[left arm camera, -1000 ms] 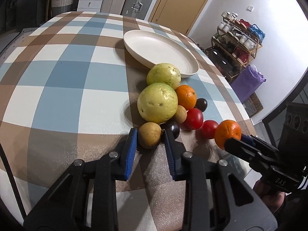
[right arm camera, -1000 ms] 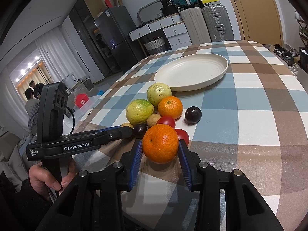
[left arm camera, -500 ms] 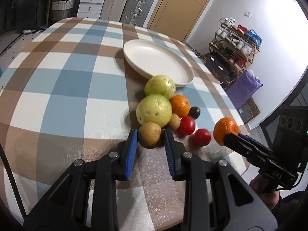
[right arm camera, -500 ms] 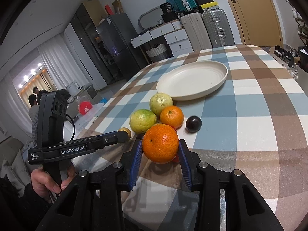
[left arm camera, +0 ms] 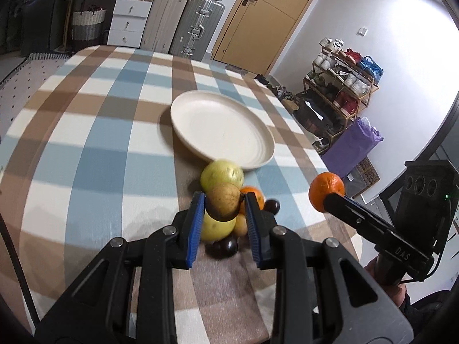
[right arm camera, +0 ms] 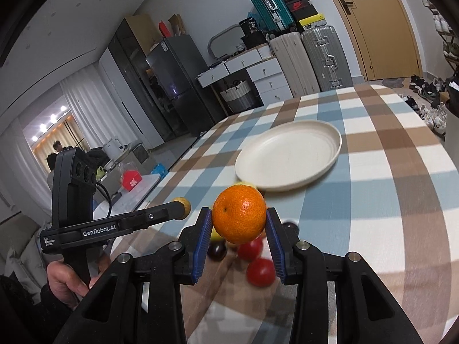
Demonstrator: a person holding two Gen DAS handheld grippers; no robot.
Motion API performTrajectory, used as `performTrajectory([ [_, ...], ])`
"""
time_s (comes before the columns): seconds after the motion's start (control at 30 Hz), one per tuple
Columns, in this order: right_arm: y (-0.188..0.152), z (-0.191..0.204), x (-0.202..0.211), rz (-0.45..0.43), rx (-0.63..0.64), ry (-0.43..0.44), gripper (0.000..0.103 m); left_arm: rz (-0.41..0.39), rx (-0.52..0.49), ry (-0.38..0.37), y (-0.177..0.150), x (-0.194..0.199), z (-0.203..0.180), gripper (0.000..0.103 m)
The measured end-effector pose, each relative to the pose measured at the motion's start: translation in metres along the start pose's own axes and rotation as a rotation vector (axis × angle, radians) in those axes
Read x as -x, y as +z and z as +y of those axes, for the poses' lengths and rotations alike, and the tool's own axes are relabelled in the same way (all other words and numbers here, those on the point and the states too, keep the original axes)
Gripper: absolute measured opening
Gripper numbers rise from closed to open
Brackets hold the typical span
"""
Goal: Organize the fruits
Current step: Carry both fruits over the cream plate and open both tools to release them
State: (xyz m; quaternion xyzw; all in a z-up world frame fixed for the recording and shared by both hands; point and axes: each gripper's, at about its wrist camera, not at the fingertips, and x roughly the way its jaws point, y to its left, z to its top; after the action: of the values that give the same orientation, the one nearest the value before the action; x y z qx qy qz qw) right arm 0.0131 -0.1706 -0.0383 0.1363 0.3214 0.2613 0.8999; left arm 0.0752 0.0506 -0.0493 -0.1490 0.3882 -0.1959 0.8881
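My left gripper [left arm camera: 224, 204] is shut on a small brown-yellow fruit [left arm camera: 222, 203] and holds it above the pile. My right gripper [right arm camera: 239, 223] is shut on an orange [right arm camera: 239, 218], also lifted; that orange shows in the left wrist view [left arm camera: 326, 191]. The brown fruit shows at the left gripper's tip in the right wrist view [right arm camera: 183, 206]. On the checked tablecloth lie green guavas [left arm camera: 221, 173], another orange [left arm camera: 254, 197], dark plums [left arm camera: 222, 248] and red tomatoes [right arm camera: 260, 272]. An empty cream plate [left arm camera: 221, 127] stands beyond the pile.
The table's right edge [left arm camera: 315, 154] is close to the pile. A shoe rack [left arm camera: 341, 86] and a purple bag [left arm camera: 354, 146] stand on the floor to the right. Suitcases and drawers [left arm camera: 160, 25] stand beyond the far end.
Both grippers have risen well above the table, each carrying its fruit. The pile and plate now look smaller and lower in both views.
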Motion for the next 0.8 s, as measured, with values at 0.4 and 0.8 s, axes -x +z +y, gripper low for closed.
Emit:
performTrajectory([
  [0.4,0.077,-0.017,-0.030,-0.002,0.079,-0.071,0.038,-0.008,-0.123,0.025,0.092,-0.035,-0.037,0.026],
  [0.8,0.134,-0.042,-0.095,0.068,0.145,-0.105,0.038,0.037,-0.180,0.095,0.166,-0.121,-0.046,0.026],
])
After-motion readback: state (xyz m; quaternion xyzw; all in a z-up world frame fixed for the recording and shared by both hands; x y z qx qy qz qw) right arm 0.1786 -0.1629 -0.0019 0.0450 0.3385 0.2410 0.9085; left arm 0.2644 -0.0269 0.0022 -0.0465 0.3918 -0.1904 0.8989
